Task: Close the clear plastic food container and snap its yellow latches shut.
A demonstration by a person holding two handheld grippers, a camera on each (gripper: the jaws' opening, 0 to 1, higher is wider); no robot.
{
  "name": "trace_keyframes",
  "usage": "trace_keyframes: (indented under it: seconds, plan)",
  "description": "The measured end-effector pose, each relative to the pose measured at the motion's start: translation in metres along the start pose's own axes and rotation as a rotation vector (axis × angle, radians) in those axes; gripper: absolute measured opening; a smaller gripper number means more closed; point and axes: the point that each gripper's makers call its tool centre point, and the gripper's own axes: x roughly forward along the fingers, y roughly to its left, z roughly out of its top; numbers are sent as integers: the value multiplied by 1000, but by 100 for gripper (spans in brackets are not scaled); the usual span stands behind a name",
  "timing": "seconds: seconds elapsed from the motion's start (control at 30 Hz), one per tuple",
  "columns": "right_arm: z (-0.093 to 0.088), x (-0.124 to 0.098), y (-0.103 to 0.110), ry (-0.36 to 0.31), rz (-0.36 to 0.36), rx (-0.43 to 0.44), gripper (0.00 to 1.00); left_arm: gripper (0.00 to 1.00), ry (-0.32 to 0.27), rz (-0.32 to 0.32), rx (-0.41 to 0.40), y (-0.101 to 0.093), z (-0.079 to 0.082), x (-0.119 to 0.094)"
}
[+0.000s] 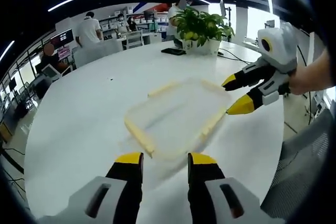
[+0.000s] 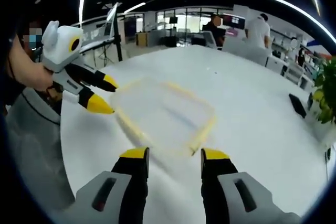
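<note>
The clear plastic container [image 1: 176,116] lies flat on the white table [image 1: 89,108], with yellow latches [image 1: 139,136] along its sides; it looks blurred. My left gripper [image 1: 165,160] is open just short of its near edge. My right gripper [image 1: 234,94] is open too and comes in from the right, its lower yellow tip at the container's right corner. In the right gripper view the container [image 2: 163,114] lies just beyond my right gripper [image 2: 175,155], and the left gripper [image 2: 106,95] is at its left corner. Whether any fingertip touches the container I cannot tell.
A potted plant [image 1: 199,27] and a black phone [image 1: 173,51] sit at the table's far side. A grey chair [image 1: 304,166] stands at the table's edge. People stand and sit at desks in the background. Bare tabletop [image 2: 252,93] lies around the container.
</note>
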Motion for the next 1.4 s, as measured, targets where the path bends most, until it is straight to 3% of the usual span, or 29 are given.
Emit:
trace_keyframes:
  seconds: [0.47,1.4]
  plan:
    - [2,4,2,6,-14,-4,34,25,5,5,15,5,1,2]
    - [28,44,6,12,-13,-8,32,24,20,65,30,56,2,9]
